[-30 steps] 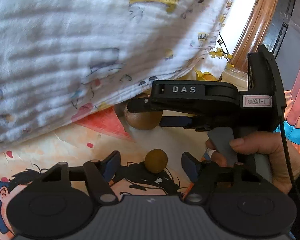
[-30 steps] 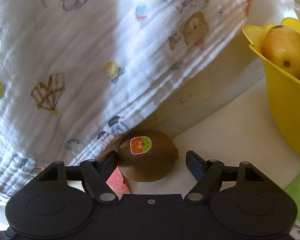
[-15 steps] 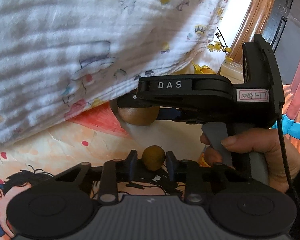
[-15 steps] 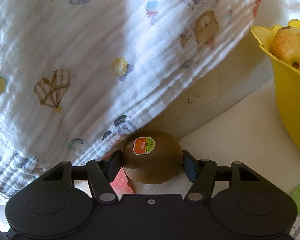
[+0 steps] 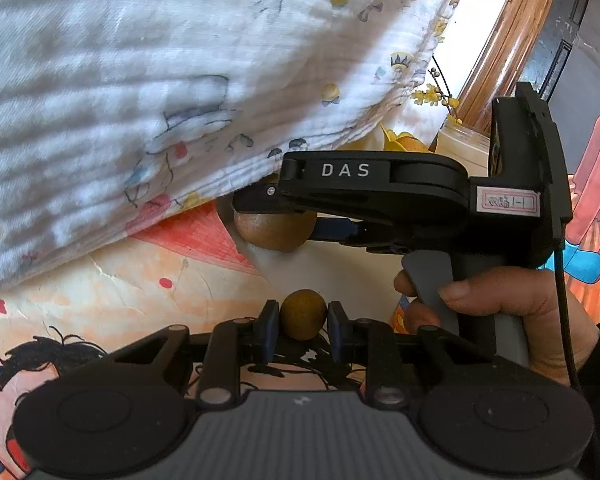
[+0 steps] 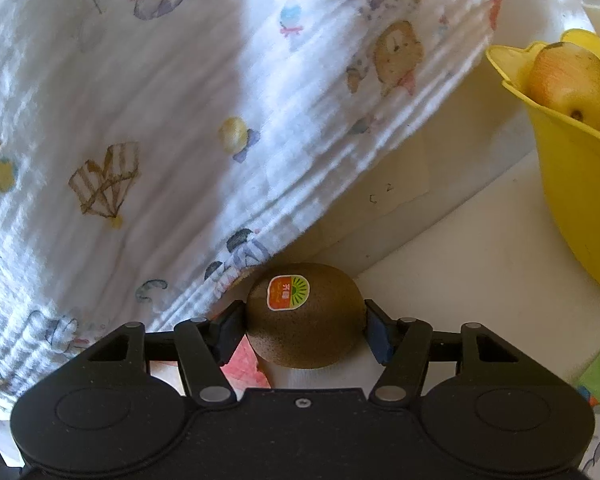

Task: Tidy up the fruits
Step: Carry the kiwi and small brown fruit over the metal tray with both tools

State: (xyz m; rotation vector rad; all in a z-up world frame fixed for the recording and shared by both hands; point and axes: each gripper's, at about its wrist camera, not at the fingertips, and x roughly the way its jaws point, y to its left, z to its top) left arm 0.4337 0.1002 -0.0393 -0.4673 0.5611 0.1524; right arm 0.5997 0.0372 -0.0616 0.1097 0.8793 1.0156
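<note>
Both jaws just closed: left gripper (image 5: 303, 320) pinches the small brown fruit (image 5: 303, 314), right gripper (image 6: 304, 326) the kiwi (image 6: 304, 320). I reckon both r ready to lift twd the yellow bowl (image 6: 580, 184), far right.

two grippers show: the left gripper (image 5: 303, 322) and the right gripper (image 6: 305, 322). fruit comes to three: one kiwi (image 6: 304, 316) with a sticker, one small brown round fruit (image 5: 303, 314), and one yellow-red fruit (image 6: 572, 86) in the single yellow bowl (image 6: 580, 184). there is one printed white cloth (image 6: 180, 120) and one jar (image 5: 462, 148).

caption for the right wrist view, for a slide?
Right tool shut on a stickered kiwi at the edge of a printed cloth, yellow bowl at right.
</note>
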